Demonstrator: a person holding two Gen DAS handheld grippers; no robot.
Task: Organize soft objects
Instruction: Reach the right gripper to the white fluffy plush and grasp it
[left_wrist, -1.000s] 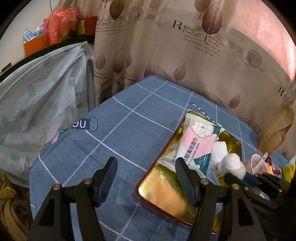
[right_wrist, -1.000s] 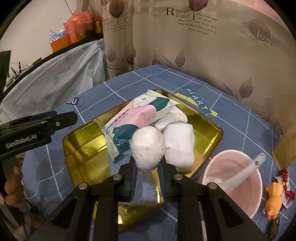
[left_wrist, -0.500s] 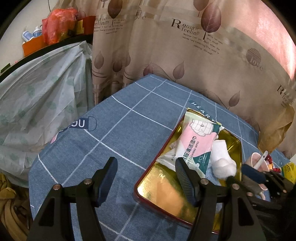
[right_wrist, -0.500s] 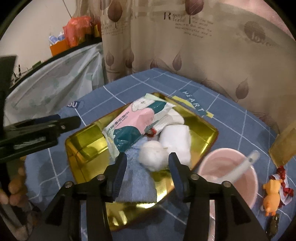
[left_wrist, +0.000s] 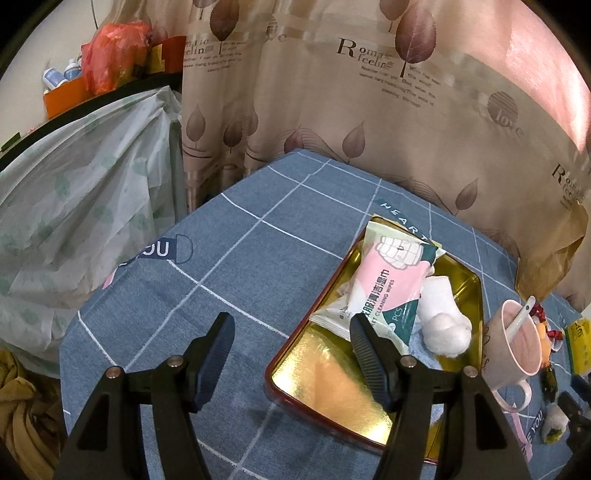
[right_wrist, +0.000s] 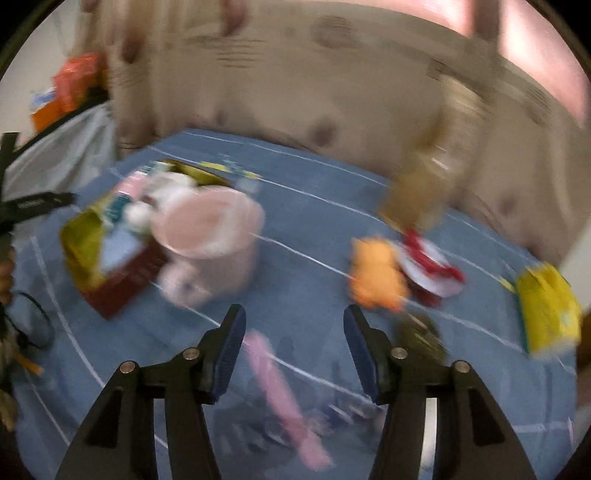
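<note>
The wipes pack (left_wrist: 384, 291) reads "CLEANING WIPES" and "PCS" on pink, white and teal wrap; it lies in the gold tray (left_wrist: 325, 373), with a fluffy white cotton ball (left_wrist: 448, 332) just beside it. The counter cloth (left_wrist: 229, 266) bears "YOU" and "HEART". Left gripper (left_wrist: 291, 354) and right gripper (right_wrist: 293, 350) both hold their jaws apart, empty.

A cotton ball (left_wrist: 448, 330) lies in the gold tray (left_wrist: 332, 373) beside a wipes pack (left_wrist: 380, 288).
</note>
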